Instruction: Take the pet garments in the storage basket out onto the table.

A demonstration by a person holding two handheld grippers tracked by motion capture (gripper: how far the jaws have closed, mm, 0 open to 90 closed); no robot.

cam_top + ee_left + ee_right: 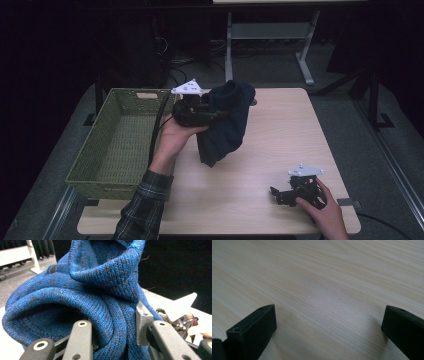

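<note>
A dark blue knitted garment (pixel 226 122) hangs above the middle of the wooden table (pixel 280 130), its lower end near the tabletop. My left gripper (pixel 212 111) is shut on its upper folds. In the left gripper view the blue knit (pixel 82 295) is bunched between the jaws, around my left gripper (pixel 113 331). My right gripper (pixel 276 194) rests low at the table's front right, held by a hand. In the right gripper view my right gripper (pixel 329 322) stands open over bare wood (pixel 324 277), jaws wide apart.
A green woven basket (pixel 120 140) stands on the table's left side, next to the left hand. A plaid sleeve (pixel 145 210) comes in from the bottom. A grey table frame (pixel 270 35) stands on the floor behind.
</note>
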